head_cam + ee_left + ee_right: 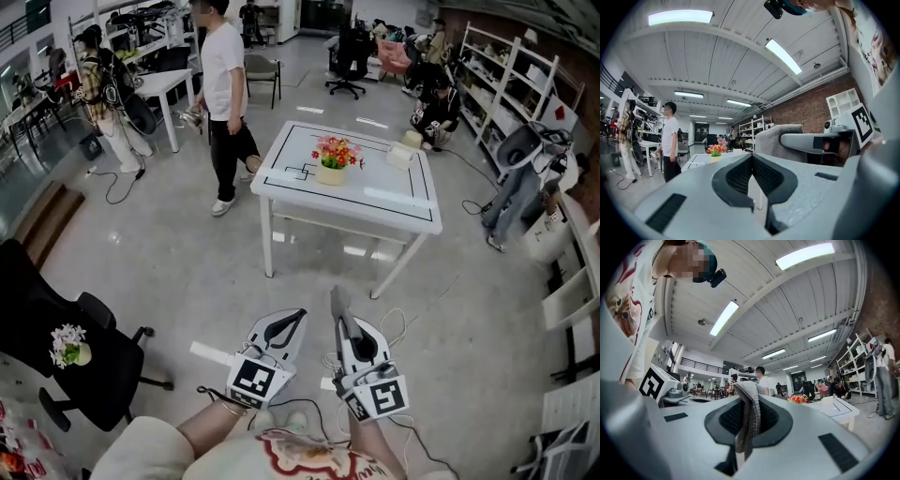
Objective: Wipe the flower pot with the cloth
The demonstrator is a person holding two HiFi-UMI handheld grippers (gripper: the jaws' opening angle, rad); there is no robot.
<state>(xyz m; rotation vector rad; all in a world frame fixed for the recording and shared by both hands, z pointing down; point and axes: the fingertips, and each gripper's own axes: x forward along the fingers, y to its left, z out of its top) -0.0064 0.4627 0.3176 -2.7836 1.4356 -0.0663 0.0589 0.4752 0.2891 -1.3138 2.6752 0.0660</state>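
Observation:
The flower pot (330,174), pale yellow with red and orange flowers, stands on a white table (394,211) some way ahead of me. It shows small and far off in the left gripper view (715,158) and in the right gripper view (799,400). My right gripper (336,298) is shut on a grey knitted cloth (748,420), which hangs down between its jaws. My left gripper (298,315) is beside it, shut with nothing in it (751,157). Both point level toward the table, over the floor.
A person in a white T-shirt (223,98) stands left of the table. A white block (403,156) lies on the table's far right. A black office chair (70,352) with a small flower pot on it is at my left. Shelves (511,84) and cables line the right.

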